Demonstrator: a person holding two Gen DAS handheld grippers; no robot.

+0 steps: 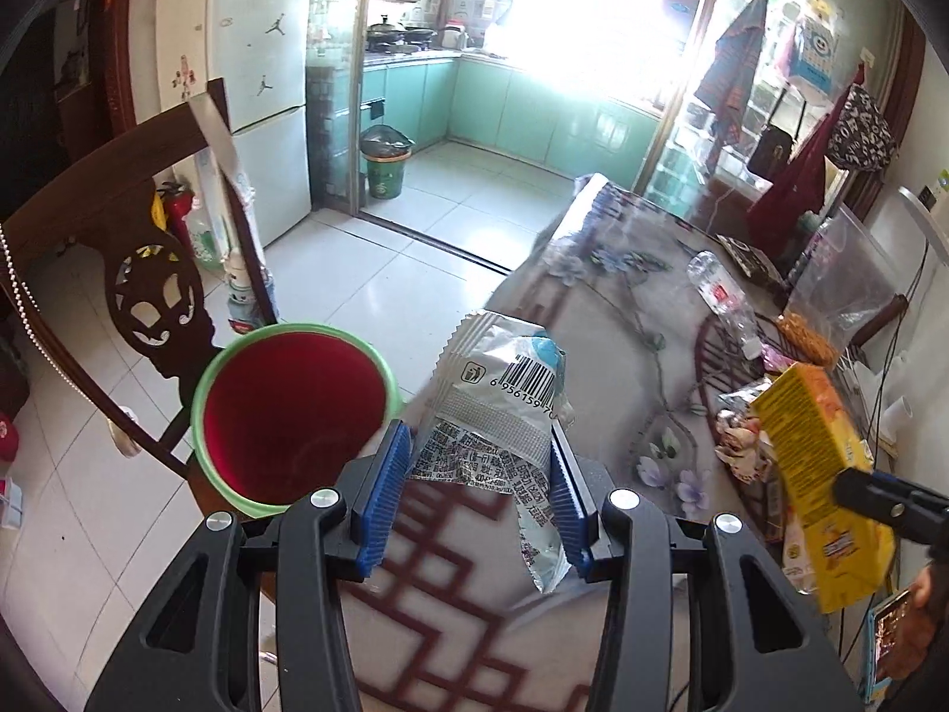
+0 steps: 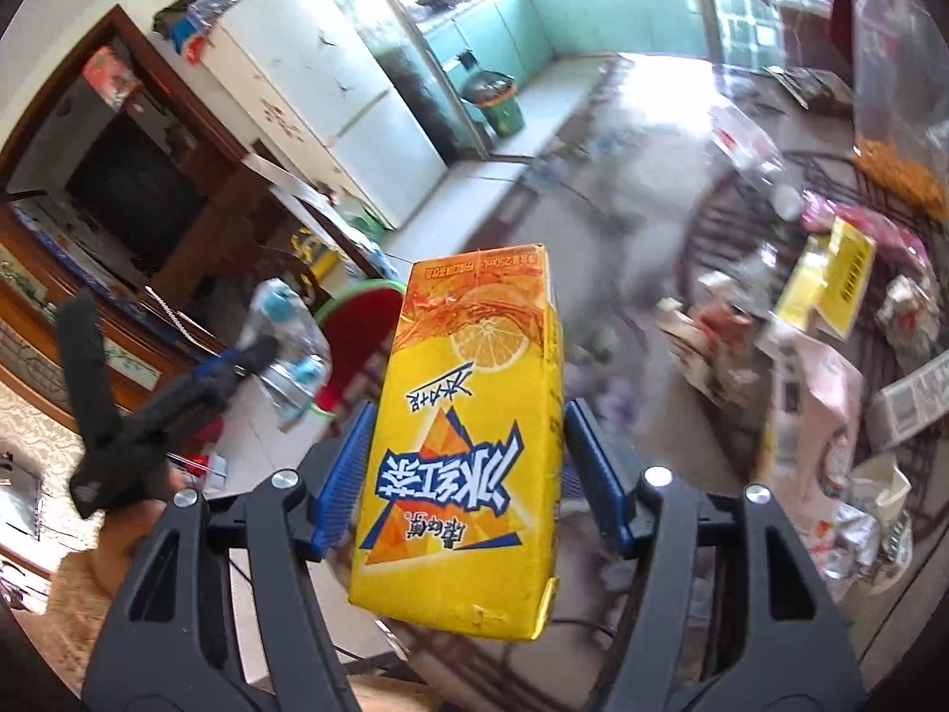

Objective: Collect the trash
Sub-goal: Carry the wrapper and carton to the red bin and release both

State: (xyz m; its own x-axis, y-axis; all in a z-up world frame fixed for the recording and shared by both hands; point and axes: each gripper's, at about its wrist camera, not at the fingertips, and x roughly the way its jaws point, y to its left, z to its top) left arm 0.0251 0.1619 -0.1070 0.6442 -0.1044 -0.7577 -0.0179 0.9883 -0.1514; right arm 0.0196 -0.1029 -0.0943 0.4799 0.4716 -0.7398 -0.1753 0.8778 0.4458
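Left gripper (image 1: 481, 477) clamps a crinkled foil wrapper (image 1: 504, 409); right gripper (image 2: 468, 463) apparently clamps a boxy yellow carton (image 2: 468, 415)

Silver wrapper (image 1: 504, 409) with black barcode, yellow-orange carton (image 2: 468, 445), red bin (image 1: 290, 415) rimmed green, blue-padded tongs (image 1: 480, 498)

Left wrist view: the red bin (image 1: 290, 415) stands open-mouthed at 9 o'clock of the left claw (image 1: 480, 474), its opening unobstructed. A carved wooden chair (image 1: 160, 296) rises just behind the bin at 10 o'clock and limits approach from that side. The tiled floor (image 1: 415, 237) at 12 o'clock is open. The counter (image 1: 623, 356) at 2 o'clock has a bare patterned strip; a plastic bottle (image 1: 720, 296) and loose wrappers (image 1: 741, 433) crowd its 3 o'clock edge. The yellow carton (image 1: 818, 474) in the right claw (image 2: 468, 451) blocks 3 o'clock.
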